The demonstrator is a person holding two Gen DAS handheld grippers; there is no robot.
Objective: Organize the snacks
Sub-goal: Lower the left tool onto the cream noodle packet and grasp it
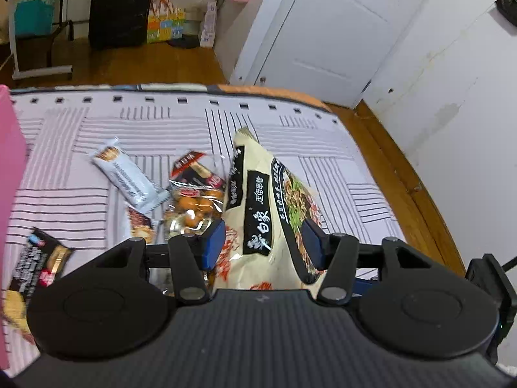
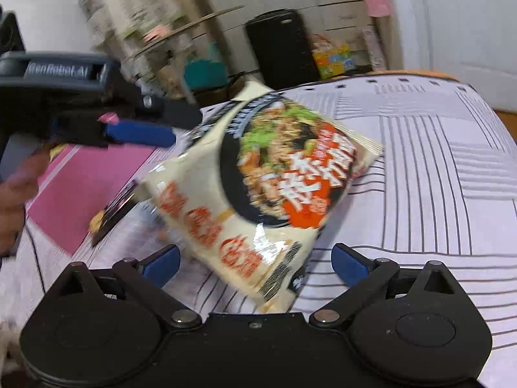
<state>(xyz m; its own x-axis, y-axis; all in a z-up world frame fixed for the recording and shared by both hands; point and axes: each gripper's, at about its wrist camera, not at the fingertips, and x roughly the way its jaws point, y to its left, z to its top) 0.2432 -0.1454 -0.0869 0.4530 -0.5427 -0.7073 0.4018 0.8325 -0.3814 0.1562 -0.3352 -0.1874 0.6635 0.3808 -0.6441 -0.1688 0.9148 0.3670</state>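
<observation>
**Two cameras, one bed**

The left camera sits on the back of the left hand-held gripper [image 1: 263, 242]. It looks down along the fingers at the striped bed [image 1: 307, 148], very close, with the white door [image 1: 329, 26] far behind.

The right camera sits on the right hand-held gripper [image 2: 255, 263]. It looks low across the bed toward the black suitcase [image 2: 281, 48].

Both see the cream noodle bag [image 1: 258, 200], the bed and the suitcase.

Snack count on the striped bedsheet

One large cream noodle packet [image 1: 258, 207], one white wrapped bar [image 1: 129, 176], one clear bag of orange-brown snacks [image 1: 194, 200], one dark wafer packet [image 1: 38, 262] at lower left, one pink box [image 2: 84, 187].
</observation>
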